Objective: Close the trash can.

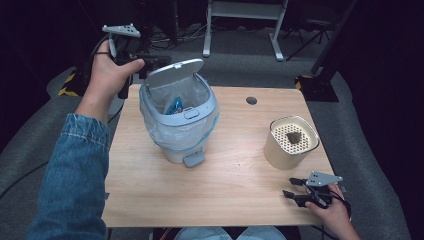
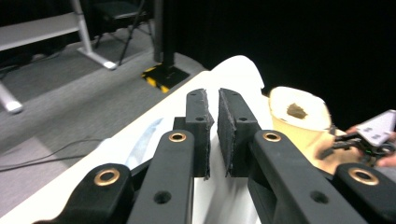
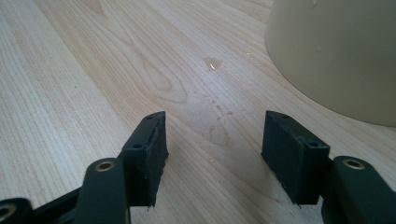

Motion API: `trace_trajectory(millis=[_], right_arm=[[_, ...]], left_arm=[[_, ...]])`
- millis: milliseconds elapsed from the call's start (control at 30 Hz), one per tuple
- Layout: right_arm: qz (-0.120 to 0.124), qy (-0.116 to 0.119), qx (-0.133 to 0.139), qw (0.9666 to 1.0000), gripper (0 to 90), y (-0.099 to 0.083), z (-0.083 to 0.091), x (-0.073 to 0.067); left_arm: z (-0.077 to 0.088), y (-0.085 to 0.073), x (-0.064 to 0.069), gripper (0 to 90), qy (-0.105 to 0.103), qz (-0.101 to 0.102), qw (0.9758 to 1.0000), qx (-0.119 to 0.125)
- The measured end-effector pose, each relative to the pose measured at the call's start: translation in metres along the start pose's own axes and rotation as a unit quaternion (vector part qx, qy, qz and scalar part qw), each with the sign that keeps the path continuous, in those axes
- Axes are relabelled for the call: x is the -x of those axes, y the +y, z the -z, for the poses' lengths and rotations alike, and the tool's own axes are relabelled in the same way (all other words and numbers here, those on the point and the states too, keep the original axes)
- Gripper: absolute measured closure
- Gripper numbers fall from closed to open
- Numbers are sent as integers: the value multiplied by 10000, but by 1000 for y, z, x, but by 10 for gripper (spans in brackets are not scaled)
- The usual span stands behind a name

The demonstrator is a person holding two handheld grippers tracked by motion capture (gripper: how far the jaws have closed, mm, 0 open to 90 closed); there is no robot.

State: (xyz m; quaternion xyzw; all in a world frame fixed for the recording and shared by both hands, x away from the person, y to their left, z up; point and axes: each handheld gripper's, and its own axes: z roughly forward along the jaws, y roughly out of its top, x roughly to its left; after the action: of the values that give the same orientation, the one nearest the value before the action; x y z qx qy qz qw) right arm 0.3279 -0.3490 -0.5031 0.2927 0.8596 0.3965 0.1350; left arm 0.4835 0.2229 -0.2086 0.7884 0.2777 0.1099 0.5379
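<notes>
A small grey bin (image 1: 179, 120) stands on the wooden table (image 1: 225, 185), toward the far left part of it. The bin has a clear plastic bag (image 1: 167, 132) inside it, and the bag folds out over the rim. The lid (image 1: 174, 72) is tipped up and open. Something blue (image 1: 175, 106) lies inside the bag (it may have writing on it, but it is too small to read). A grey foot pedal (image 1: 193, 159) sticks out at the bottom front of the bin.

The left gripper (image 1: 131, 59) is held up high, just behind the bin and right by the open lid. In the left gripper view its two black pads (image 2: 201, 126) are almost together, with just a thin gap, and nothing is between them. The white lid sits just under and past them. I cannot tell if they touch it.

The right gripper (image 1: 295, 192) rests low at the near right corner of the table. Its jaws stand apart with bare wood between them.

A round cream pot (image 1: 291, 142) stands near the right gripper, well apart from the bin. Its top has lots of little holes, and a small dark lump (image 1: 293, 136) lies on it.

I can see no brand names or labels on any of these things.
</notes>
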Motion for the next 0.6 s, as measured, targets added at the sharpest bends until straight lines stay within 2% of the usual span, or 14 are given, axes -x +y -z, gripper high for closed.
trace_trajectory(millis=[67, 267, 300, 600], right_arm=[[3, 0, 0, 10000, 405, 0, 0, 0], [7, 3, -9, 10000, 405, 0, 0, 0], [7, 3, -8, 10000, 404, 0, 0, 0], [10, 2, -9, 10000, 405, 0, 0, 0]], left_arm=[[-3, -9, 7, 834, -42, -74, 10000, -50], [-9, -20, 20, 842, -162, -188, 9996, -151], [-11, -24, 26, 841, -207, -233, 9993, -189], [-18, -40, 39, 815, -271, -298, 9988, -288]])
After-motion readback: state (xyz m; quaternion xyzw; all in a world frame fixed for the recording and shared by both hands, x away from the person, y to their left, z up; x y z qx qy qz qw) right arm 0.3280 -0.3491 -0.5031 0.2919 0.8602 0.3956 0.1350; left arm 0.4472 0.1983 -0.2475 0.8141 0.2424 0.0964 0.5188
